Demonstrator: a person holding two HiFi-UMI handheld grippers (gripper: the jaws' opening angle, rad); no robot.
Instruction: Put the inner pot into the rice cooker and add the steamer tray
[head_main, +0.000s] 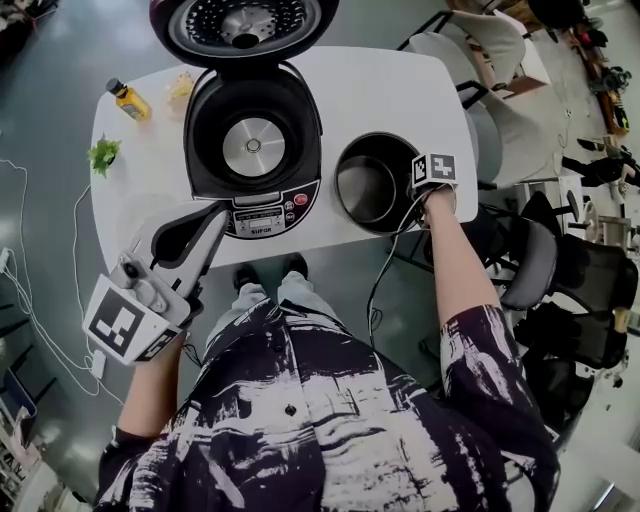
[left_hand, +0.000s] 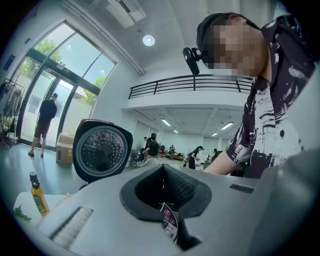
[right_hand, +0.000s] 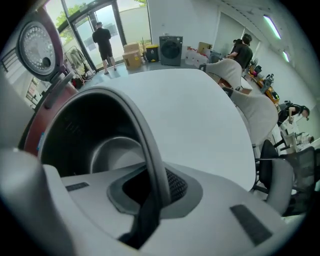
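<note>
Right of cooker (head_main: 255, 150), my R gripper (head_main: 422, 192) is clamped on pot (head_main: 365, 190) rim, far side; cooker's just left, R hand nearer. L gripper (head_main: 215, 222) closed, empty.

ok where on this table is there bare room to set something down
Widest bare patch: far right of the table, behind the inner pot and right of the rice cooker. A smaller one sits front left, between the plant and the cooker. The far left corner is crowded by the oil bottle.
</note>
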